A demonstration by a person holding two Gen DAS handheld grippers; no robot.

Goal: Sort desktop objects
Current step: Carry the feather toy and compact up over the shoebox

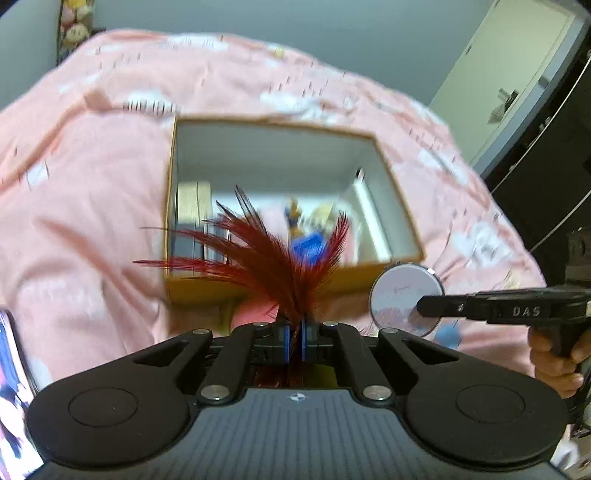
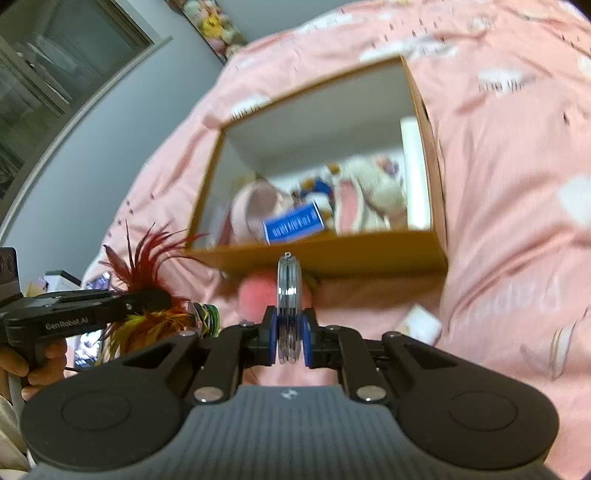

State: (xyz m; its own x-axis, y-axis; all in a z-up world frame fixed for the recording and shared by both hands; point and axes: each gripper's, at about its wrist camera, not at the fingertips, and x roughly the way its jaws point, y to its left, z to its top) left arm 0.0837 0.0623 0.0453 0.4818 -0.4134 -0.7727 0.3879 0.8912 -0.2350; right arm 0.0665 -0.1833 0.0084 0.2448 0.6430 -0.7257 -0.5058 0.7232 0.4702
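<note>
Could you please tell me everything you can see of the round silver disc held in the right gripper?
The flat round silver disc looks metallic, with a grooved rim and a small knob on its edge. It stands on edge, clamped at its lower part between the right gripper's blue pads, held just in front of the open cardboard box.

Spreading under everything: a pink bedspread (image 1: pixel 92 184) printed with white patches. Standing behind it, a plain grey wall (image 1: pixel 332 37). Showing at the far right, a white door (image 1: pixel 498 92); hanging near the top left corner, a strip of blurred plush toys (image 1: pixel 74 26).
</note>
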